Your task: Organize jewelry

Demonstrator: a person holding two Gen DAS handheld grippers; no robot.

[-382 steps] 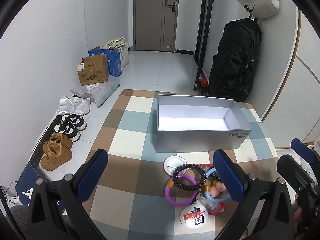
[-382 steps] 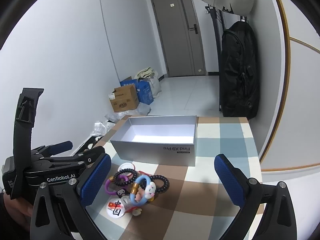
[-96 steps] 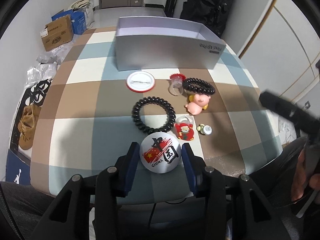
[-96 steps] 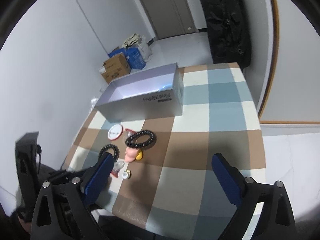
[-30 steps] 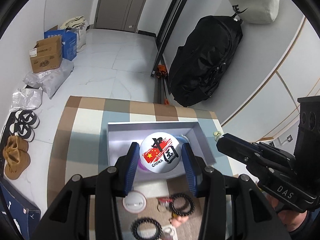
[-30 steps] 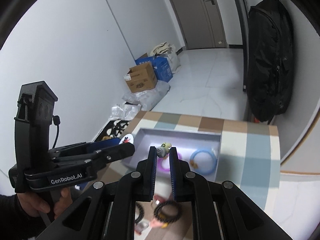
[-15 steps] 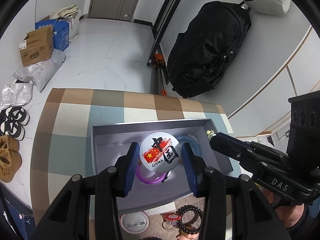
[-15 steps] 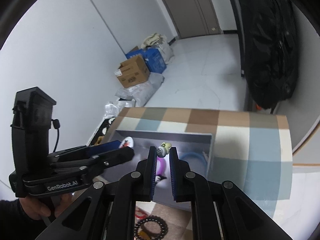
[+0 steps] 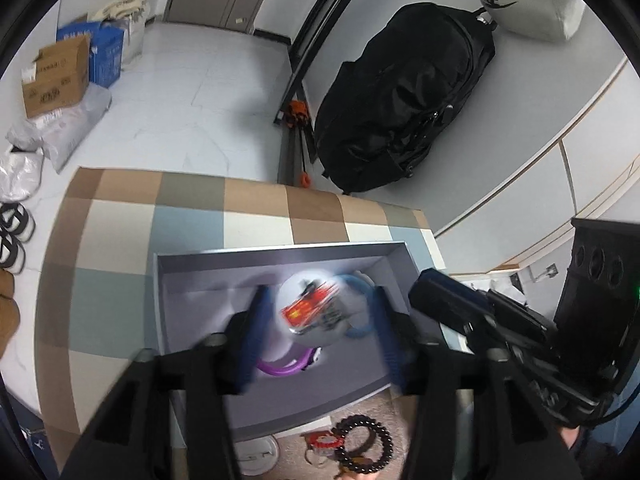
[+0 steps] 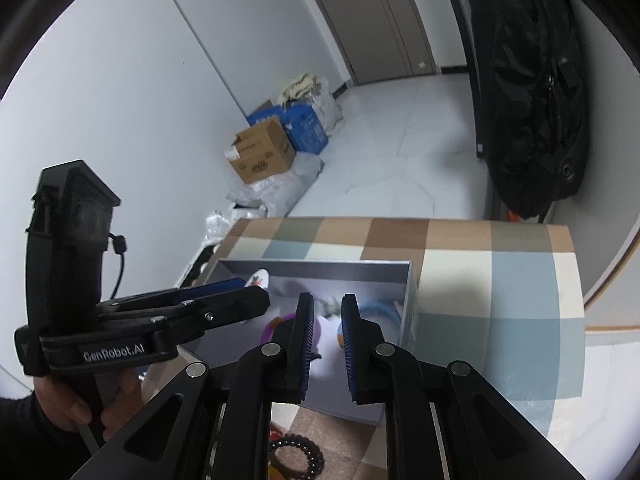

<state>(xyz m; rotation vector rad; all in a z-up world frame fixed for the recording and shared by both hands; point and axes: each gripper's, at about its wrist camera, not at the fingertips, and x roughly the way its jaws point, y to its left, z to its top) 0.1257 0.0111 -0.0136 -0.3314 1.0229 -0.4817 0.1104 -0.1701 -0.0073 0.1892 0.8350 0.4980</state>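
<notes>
2 grippers hang over the grey box (image 9: 276, 420). The left gripper (image 9: 318, 330) is opening, its blurry round badge (image 9: 316, 308) loose between the pads. The right gripper (image 10: 325, 330) is opening too, nothing between. Beaded bracelet (image 9: 364, 444) sits in front; black backpack (image 9: 404, 96) behind.

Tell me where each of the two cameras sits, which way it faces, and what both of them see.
Left wrist: on the left gripper, looking steeply down into the grey box; its opening jaws flank the blurred round badge; the right gripper shows at right.
Right wrist: on the right gripper, looking down over the box's near wall; jaws opening; the left gripper and a hand show at left.
Shared: box, purple ring, blue ring, black bead bracelet, checked tablecloth, black backpack.
</notes>
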